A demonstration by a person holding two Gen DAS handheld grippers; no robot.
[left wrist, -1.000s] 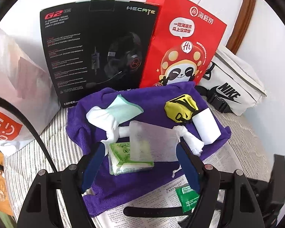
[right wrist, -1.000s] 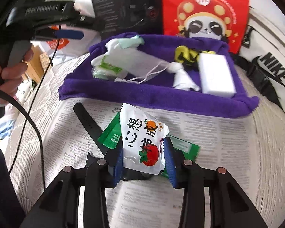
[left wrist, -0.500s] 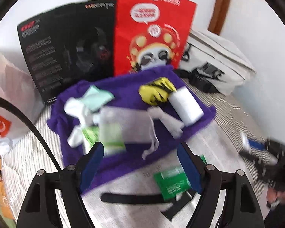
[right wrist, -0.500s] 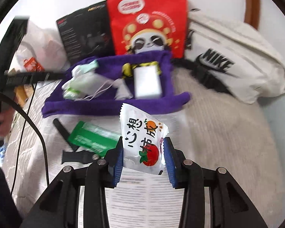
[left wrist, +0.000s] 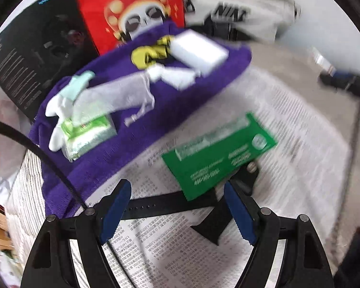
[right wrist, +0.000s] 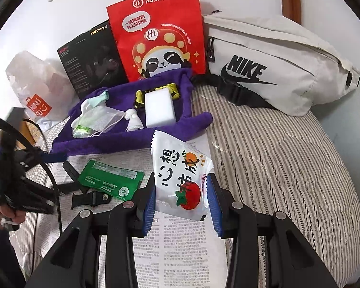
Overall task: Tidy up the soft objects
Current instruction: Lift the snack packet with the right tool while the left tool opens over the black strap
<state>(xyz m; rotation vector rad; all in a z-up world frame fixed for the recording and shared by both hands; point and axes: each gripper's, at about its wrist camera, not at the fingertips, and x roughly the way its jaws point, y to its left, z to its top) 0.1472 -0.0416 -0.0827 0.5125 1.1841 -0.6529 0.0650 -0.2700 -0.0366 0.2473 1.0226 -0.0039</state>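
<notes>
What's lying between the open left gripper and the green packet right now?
In the left wrist view, a black strap crosses the newspaper between the left gripper and the green packet; the packet's near edge overlaps it.

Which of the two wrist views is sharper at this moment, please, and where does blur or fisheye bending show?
Right wrist view: sharp, the print on the white snack packet in the right tongs reads clearly; the striped bedding curves toward the rim. Left wrist view: motion-smeared, the green sachet and purple towel streaked, while the left tongs stay crisp.
</notes>
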